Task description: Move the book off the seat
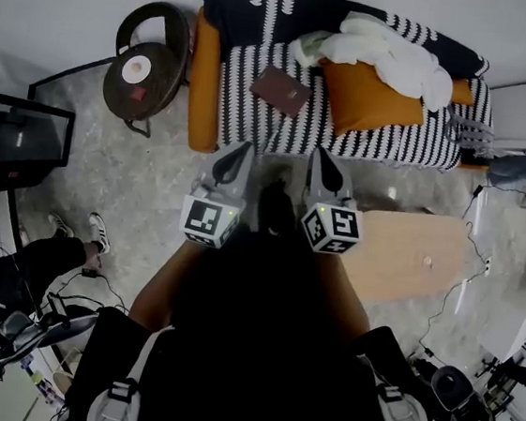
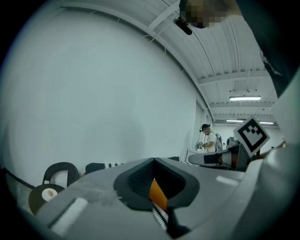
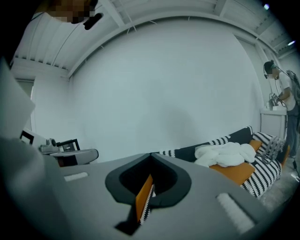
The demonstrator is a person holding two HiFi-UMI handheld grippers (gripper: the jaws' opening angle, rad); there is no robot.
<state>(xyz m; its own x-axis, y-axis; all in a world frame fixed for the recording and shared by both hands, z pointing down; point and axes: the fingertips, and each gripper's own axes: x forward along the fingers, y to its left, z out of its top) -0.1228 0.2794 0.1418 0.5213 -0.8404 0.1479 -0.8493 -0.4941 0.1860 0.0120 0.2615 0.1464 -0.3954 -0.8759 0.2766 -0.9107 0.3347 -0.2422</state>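
on the sofa [image 1: 245, 118] the book [image 1: 280, 90] lies near an orange cushion [image 1: 365, 99], left hand-held gripper [image 1: 245, 147] and right hand-held gripper [image 1: 320, 153] pressed together.

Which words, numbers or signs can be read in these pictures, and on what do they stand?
No readable words or numbers anywhere.
Book: the cover is too small to show any title.
Cubes on the left gripper and right gripper: only black-and-white square patterns, no letters.
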